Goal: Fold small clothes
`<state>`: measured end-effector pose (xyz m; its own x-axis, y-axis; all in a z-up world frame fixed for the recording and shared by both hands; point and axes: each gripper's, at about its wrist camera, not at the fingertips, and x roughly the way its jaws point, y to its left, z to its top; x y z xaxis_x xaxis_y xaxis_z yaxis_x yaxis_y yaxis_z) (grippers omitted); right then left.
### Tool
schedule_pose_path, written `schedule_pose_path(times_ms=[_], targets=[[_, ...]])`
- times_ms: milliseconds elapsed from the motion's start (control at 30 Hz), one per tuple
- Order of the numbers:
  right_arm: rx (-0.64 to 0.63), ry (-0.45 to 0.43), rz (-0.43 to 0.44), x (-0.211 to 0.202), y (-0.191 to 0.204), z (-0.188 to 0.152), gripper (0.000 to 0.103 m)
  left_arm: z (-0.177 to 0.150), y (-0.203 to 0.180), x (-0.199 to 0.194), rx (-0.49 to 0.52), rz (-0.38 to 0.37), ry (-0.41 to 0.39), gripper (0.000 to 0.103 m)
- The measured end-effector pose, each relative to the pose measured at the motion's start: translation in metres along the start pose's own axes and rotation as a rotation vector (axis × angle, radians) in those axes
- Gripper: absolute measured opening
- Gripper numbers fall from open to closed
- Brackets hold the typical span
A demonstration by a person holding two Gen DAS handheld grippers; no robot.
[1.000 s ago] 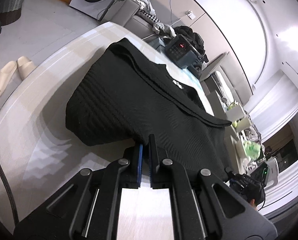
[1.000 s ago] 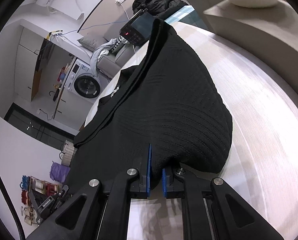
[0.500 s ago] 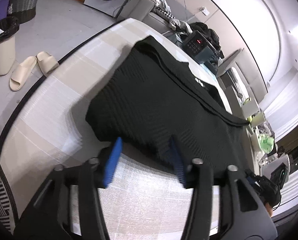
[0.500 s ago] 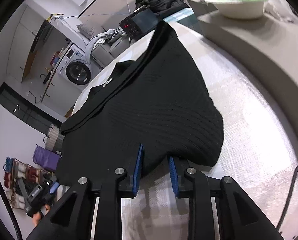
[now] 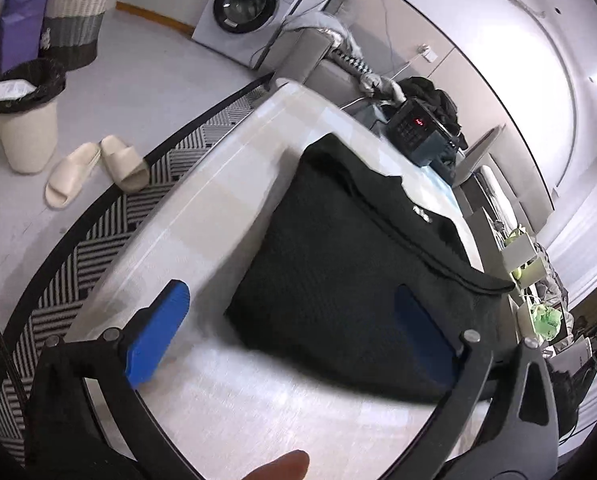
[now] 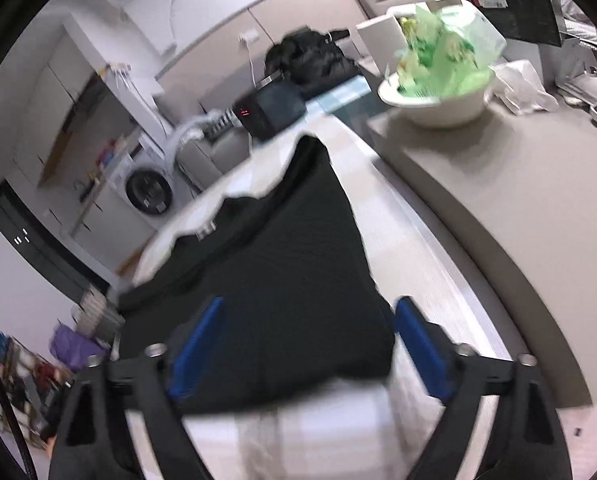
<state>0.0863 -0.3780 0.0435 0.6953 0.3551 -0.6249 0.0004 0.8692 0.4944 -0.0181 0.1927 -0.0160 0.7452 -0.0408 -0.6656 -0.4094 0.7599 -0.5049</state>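
A black knit garment (image 5: pixel 358 260) lies folded on the pale table (image 5: pixel 238 168). My left gripper (image 5: pixel 288 296) hovers over its near left corner, jaws opening wide. One blue pad (image 5: pixel 158 328) is over bare table, the other over the cloth, and neither presses it. In the right wrist view the same garment (image 6: pixel 290 260) stretches away from me. My right gripper (image 6: pixel 310 304) stands above its near edge, jaws also opening, the cloth beneath them and not pinched. This view is motion-blurred.
A black device with red digits (image 5: pixel 418 128) sits at the table's far end. On the floor at left are slippers (image 5: pixel 98 168), a bin (image 5: pixel 26 120), a striped rug (image 5: pixel 58 264) and a washing machine (image 5: pixel 250 4). A bowl with a green bag (image 6: pixel 438 104) stands on the grey counter (image 6: pixel 518 200) at right.
Both grippers were shut on the garment's near edge. They have opened wide, let it go, and drawn back and upward. The garment stays folded on the table.
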Motion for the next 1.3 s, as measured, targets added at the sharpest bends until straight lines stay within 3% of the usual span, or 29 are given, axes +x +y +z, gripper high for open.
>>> schedule_pose_path(times_ms=[400, 567, 867, 1067, 1300], targets=[[-0.002, 0.041, 0.064, 0.055, 0.035, 0.038, 0.093, 0.049, -0.048, 0.060, 0.042, -0.027, 0.015, 0.101], [-0.035, 0.034, 0.025, 0.066, 0.039, 0.053, 0.093, 0.071, -0.057, 0.083, 0.041, -0.050, 0.015, 0.101], [-0.049, 0.042, -0.052, 0.082, 0.030, 0.072, 0.093, 0.090, -0.063, 0.124, 0.030, -0.025, 0.055, 0.101], [-0.058, 0.044, -0.007, 0.096, 0.043, 0.081, 0.093, 0.102, -0.060, 0.146, -0.004, -0.044, 0.079, 0.101], [0.029, 0.105, 0.025, 0.132, 0.037, 0.101, 0.092, 0.124, -0.046, 0.175, -0.099, -0.082, 0.129, 0.083]])
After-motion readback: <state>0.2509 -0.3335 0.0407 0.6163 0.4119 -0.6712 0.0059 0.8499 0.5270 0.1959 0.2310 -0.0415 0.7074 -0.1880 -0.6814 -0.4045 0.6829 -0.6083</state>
